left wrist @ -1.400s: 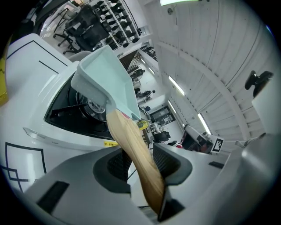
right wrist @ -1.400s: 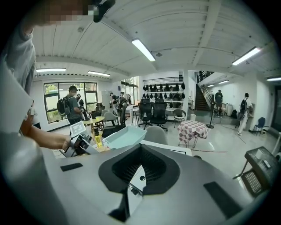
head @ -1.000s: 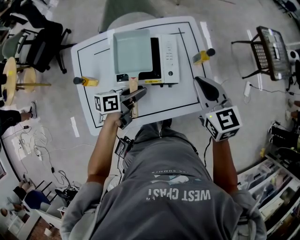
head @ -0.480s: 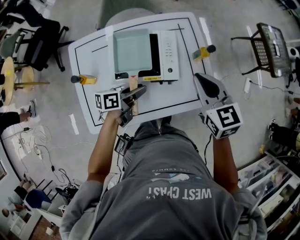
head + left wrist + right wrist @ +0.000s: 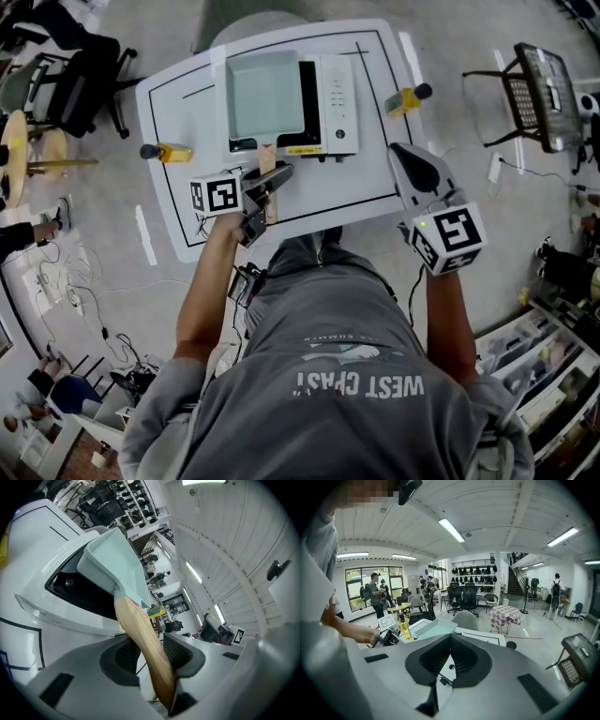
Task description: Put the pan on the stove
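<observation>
A white desk [image 5: 375,192] marked with a black border line carries a white stove [image 5: 336,103] with a black cooking top. The pan [image 5: 265,94], pale green and square, lies over the left part of that black top, its left edge reaching a little past the stove's side. From the left gripper view the pan [image 5: 115,555] sits above the dark glass [image 5: 77,590], though whether its base rests flat there cannot be told. Its wooden handle [image 5: 266,165] points back toward the person and runs off the near edge of the stove. The left gripper [image 5: 272,183] has its jaws closed about halfway, clamped on that handle [image 5: 138,630], with a ribbed pad on each side of the wood. The right gripper [image 5: 403,161] hangs over the desk's near right edge, well apart from the stove. Its jaws [image 5: 450,639] are pressed together at the tips with nothing between them. A small yellow piece with a black knob [image 5: 167,152] sits at the desk's left edge and another [image 5: 408,97] at the right edge, each well apart from the pan. A black chair [image 5: 539,94] stands on the floor to the right of the desk.
</observation>
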`<state>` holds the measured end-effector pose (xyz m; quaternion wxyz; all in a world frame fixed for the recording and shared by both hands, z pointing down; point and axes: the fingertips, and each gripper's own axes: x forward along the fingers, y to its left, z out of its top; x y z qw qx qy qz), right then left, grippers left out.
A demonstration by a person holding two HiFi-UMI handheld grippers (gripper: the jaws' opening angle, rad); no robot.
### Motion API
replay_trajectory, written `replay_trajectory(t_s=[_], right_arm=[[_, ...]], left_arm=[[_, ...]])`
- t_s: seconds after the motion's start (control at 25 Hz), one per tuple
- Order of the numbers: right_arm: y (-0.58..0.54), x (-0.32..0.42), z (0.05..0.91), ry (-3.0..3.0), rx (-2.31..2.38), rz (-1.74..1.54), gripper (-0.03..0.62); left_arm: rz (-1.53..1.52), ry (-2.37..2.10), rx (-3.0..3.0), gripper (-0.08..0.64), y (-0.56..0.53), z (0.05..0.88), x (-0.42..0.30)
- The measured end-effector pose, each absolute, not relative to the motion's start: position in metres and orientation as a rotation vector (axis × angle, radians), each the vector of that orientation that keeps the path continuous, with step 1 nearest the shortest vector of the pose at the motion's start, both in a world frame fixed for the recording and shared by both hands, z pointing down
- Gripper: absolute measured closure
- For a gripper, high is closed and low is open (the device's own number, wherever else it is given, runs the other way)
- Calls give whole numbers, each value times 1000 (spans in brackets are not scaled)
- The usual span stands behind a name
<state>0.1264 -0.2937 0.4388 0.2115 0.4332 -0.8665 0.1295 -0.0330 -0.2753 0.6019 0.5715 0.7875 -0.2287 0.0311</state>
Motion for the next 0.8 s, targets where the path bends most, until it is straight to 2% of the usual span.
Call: replay_trajectory(t_s=[0.6, 0.8], right_arm=[[-281, 127, 433, -2425, 1193, 343, 581], [-275, 125, 431, -2437, 1179, 337, 581]], left_arm=[[42, -555, 1861, 408, -275, 601, -28], [50, -541, 1901, 360, -272, 597, -24]])
